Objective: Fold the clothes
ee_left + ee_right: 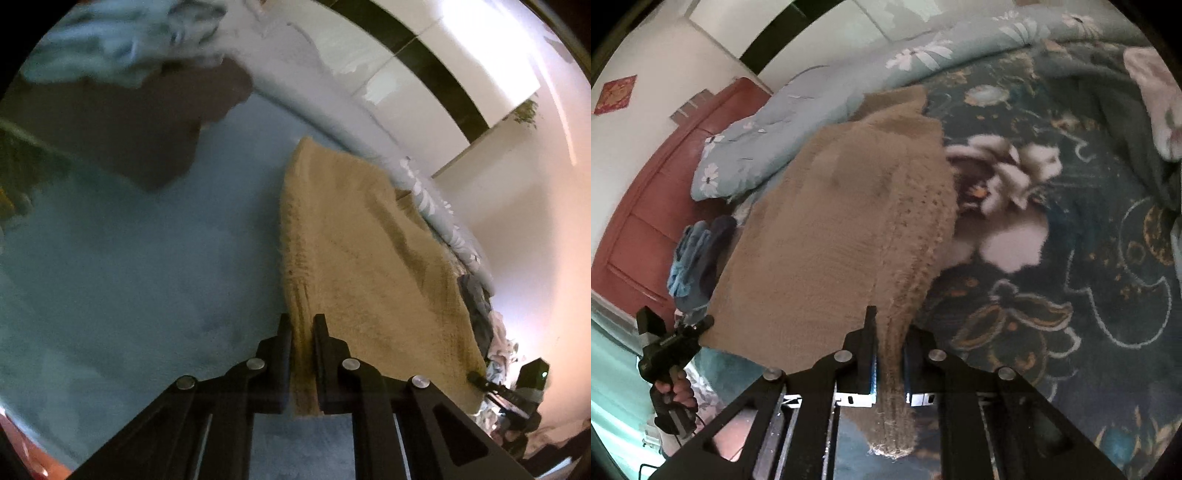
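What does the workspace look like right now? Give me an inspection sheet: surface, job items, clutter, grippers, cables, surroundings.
Surface: bed covered by a dark teal floral blanket; it looks plain blue-grey in the left wrist view.
Job's things: tan knitted garment, lifted at its near edge, far end resting toward the floral pillow.
Clutter: blue cloth bundle beside the garment; pale crumpled fabric and a dark brown cloth farther off.
Grippers: left gripper shut on the garment's ribbed edge; right gripper shut on its other ribbed edge.
Cables: thin lead below the person's hand.
Surroundings: red-brown headboard, white wall, red square decoration.
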Demonstrator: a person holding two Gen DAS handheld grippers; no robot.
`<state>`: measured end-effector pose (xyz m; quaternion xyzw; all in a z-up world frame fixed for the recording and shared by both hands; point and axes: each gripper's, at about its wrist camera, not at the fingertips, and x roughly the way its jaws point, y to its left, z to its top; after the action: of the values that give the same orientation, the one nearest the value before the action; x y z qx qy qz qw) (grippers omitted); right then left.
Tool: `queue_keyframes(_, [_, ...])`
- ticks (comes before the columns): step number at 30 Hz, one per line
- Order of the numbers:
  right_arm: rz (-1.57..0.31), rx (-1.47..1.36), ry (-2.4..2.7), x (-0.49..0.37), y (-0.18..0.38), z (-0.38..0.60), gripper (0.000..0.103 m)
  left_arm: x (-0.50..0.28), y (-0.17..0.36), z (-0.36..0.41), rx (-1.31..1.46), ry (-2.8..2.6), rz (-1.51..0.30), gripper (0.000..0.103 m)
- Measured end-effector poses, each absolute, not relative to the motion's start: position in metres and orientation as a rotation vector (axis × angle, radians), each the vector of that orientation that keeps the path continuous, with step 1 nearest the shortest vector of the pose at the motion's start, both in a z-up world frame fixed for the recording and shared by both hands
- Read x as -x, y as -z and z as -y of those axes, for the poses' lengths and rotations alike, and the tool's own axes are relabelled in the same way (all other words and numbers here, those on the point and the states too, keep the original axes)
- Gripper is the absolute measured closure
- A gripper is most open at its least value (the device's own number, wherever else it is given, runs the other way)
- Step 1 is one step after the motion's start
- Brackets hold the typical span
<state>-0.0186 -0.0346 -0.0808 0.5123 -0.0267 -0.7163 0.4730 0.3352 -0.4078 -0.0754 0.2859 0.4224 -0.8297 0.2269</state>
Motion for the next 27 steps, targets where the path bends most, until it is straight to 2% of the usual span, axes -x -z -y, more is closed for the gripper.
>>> queue_keyframes(4, [0.023,-1.213,1.753,-0.005,0.062,0.036,0.093,-0.353,0.055,0.401,-0.766,2.323,-1.08,0.092])
queue_keyframes(9, [-0.008,-1.231,1.763,-0.024,0.065,0.033,0.093,-0.378,0.061,0.405,-0.757,2.31,-1.061,0.092])
queue_keyframes(10, [-0.015,-1.249,1.77,-0.025,0.07,0.032,0.093,-0.384,0.066,0.407,-0.76,2.296,-1.064,0.094])
queue_keyframes(11, [-0.022,-1.265,1.776,-0.026,0.074,0.033,0.093,-0.39,0.07,0.408,-0.764,2.278,-1.058,0.103])
queue_keyframes(19, [-0.051,-1.358,1.808,-0.027,0.095,0.041,0.093,-0.424,0.092,0.421,-0.733,2.236,-1.138,0.102])
queue_keyframes(27, [-0.061,-1.348,1.86,-0.028,0.085,0.037,0.089,-0.406,0.08,0.416,-0.734,2.336,-1.111,0.102])
